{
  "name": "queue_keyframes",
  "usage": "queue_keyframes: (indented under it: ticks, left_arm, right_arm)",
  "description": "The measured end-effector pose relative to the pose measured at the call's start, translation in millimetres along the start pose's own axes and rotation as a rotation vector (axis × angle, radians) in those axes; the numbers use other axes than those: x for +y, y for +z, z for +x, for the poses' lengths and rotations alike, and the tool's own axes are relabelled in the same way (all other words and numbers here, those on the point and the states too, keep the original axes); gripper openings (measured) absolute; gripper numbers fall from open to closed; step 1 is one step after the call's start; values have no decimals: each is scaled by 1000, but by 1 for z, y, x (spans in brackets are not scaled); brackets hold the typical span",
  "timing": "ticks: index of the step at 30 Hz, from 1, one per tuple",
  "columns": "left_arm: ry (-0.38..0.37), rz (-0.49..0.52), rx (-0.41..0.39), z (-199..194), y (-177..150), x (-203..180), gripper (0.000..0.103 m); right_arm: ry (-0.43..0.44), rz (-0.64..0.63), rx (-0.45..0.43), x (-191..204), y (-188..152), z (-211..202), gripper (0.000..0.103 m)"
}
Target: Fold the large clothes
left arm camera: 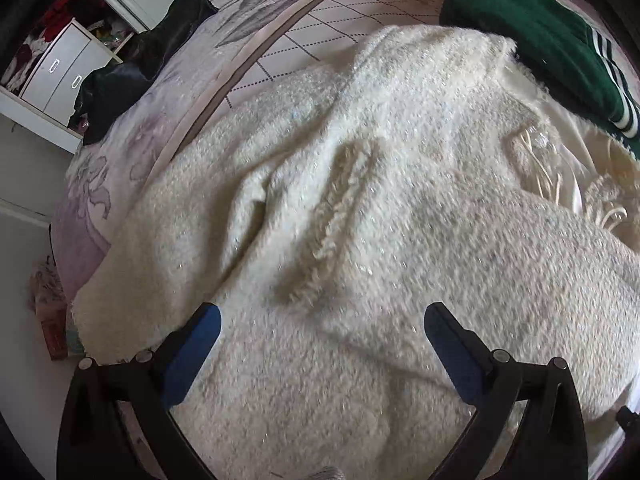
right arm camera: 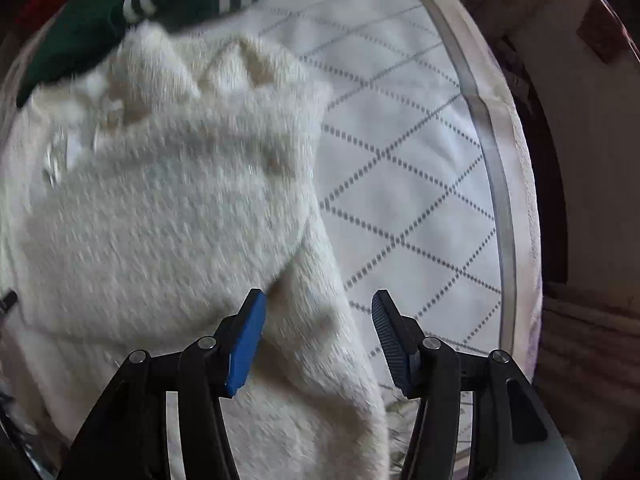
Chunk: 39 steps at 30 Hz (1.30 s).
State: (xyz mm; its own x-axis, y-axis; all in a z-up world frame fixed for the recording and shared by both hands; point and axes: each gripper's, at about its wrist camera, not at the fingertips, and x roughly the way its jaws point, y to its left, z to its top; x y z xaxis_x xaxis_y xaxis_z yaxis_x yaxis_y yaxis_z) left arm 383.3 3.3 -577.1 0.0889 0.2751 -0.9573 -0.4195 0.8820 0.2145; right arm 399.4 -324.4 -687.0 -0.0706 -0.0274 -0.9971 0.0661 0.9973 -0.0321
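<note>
Cream sweater (right arm camera: pixel 168 208) motion-blurred; green garment (left arm camera: pixel 532 36) cut off.

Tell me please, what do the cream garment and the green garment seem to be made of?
Cream garment: probably fuzzy knit or bouclé yarn with a shaggy, faintly glittering nap and frayed fringe. Green garment: seemingly a smoother, matte ribbed knit, with white stripes at the cuff.

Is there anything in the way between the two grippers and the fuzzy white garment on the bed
Nothing visible. The left gripper hangs open directly over the white garment, and the right gripper, also open, sits over its edge. The green garment lies at the far end, touching the white one but clear of both grippers.
</note>
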Motion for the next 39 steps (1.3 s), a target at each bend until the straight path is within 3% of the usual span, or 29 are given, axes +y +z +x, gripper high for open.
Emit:
queue_keyframes:
  ticks: [2, 5, 6, 8, 11, 14, 16, 22, 24, 29, 32, 35, 39]
  left_arm:
    - [-4, 35, 5, 0, -8, -17, 103]
    - [-2, 73, 4, 5, -13, -39, 103]
    - [-1, 79, 4, 7, -12, -45, 103]
    - [5, 89, 0, 13, -10, -58, 103]
    - [24, 89, 9, 30, -3, -70, 103]
    - [40, 80, 2, 43, 5, -76, 103]
    - [43, 78, -14, 41, 12, -79, 103]
    - [18, 32, -27, 15, 19, -51, 103]
    - [6, -20, -21, 3, 13, -24, 103]
    - [-45, -253, 92, -2, -16, 68, 103]
    - [-84, -436, 173, 11, -37, 132, 103]
    - [-132, -622, 278, 44, -65, 200, 103]
    - [-255, -881, 400, 94, -103, 275, 103]
  right_arm:
    - [-18, -59, 5, 7, -4, 13, 58]
    - [-80, -74, -128, 11, 9, 20, 56]
    - [-67, -3, -151, 2, 14, 20, 54]
    - [56, 235, -168, -35, 15, 21, 52]
    - [198, 565, -184, -92, -7, 24, 52]
    - [260, 747, -159, -126, -32, 36, 52]
    - [293, 739, -134, -135, -34, 39, 51]
    - [256, 529, -125, -117, -34, -6, 53]
    - [318, 473, -119, -100, -43, -21, 53]
    - [476, 317, -21, 21, -61, -22, 53]
    - [506, 244, 37, 91, -69, -1, 53]
    - [454, 180, 39, 158, -64, 12, 54]
    - [277, 101, -13, 221, -70, 4, 60]
